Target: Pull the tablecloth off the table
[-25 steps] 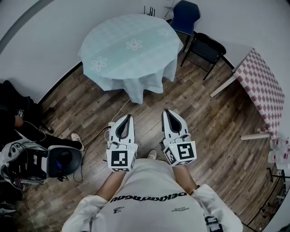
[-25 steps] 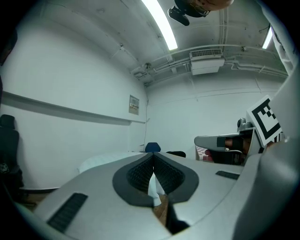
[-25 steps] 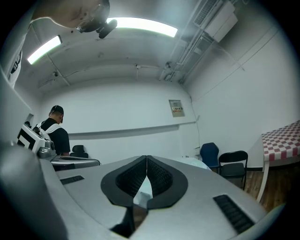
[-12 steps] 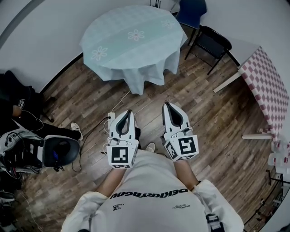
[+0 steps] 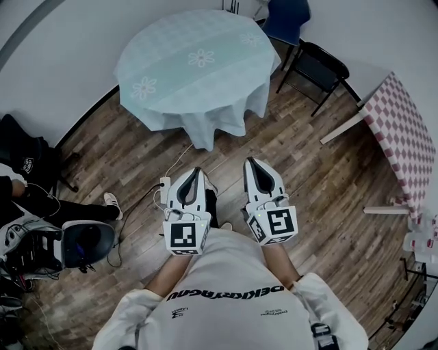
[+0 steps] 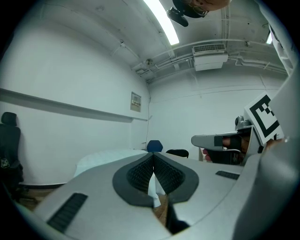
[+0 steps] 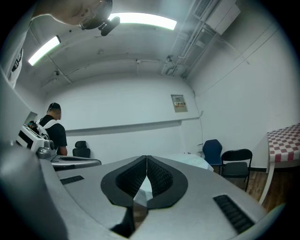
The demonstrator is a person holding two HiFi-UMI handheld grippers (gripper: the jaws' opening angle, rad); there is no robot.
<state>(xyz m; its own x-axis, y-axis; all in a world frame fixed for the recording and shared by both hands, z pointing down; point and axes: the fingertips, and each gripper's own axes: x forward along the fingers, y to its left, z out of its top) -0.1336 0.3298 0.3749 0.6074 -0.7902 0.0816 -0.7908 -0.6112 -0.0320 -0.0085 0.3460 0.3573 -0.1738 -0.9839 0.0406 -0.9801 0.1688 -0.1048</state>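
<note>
The wooden floor [image 5: 328, 178] fills most of the head view. At its far end stands the round table, still fully covered by the pale flowered tablecloth [image 5: 195, 65], one corner of which hangs down towards the person. A checked table [image 5: 404, 130] stands off to the right, and a black chair [image 5: 320, 68] and a blue chair [image 5: 287, 17] sit behind the round one. Over the last second the view has only swung a little and a leg has come forward between the arms, so the person seems to be walking up. The cloth itself lies as it did. The left gripper [image 5: 197, 171] and right gripper [image 5: 250, 163] are held level in front of the body, well short of the table. Each has its jaws pressed together on nothing. The pull has not begun; I judge the approach comes first, then opening the jaws at the hanging edge.
</note>
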